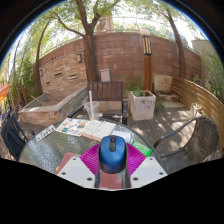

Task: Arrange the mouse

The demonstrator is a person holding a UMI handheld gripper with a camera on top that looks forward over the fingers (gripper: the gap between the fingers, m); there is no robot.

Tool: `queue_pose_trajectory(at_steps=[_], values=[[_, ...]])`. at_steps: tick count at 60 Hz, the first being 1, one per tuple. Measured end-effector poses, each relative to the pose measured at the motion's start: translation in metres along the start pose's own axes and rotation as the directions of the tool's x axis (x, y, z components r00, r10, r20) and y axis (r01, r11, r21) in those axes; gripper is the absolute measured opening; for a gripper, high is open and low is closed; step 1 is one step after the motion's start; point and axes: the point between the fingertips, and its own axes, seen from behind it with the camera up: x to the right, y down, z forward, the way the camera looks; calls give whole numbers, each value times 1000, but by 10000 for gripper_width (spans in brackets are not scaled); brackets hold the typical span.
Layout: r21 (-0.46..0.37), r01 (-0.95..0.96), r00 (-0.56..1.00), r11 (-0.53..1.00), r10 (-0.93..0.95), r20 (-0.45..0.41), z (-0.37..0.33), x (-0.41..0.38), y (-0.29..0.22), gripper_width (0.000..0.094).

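Note:
A blue computer mouse [111, 152] with a dark scroll wheel sits between my gripper's [111, 160] two fingers. The magenta pads [91, 158] press against both of its sides, so the gripper is shut on it. The mouse is held above a round glass-topped patio table [50, 148], over the table's near edge. The underside of the mouse is hidden.
Papers and a white card [83, 127] lie on the table beyond the mouse. A green object [143, 150] lies just right of the fingers. Metal patio chairs [198, 138] stand at the right. A brick wall [120, 58], trees and a planter [142, 104] are farther off.

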Motion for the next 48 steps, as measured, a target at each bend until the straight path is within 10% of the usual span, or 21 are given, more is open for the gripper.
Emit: queue_pose_trajectory(at_steps=[23,29,48], values=[[-244,69,995,967,-49,90,48,-81,142,522],[-231,73,996,970,-59,66,35,-81,127,869],[-153,86,995,984,-93,-41,-109,-96,70,851]])
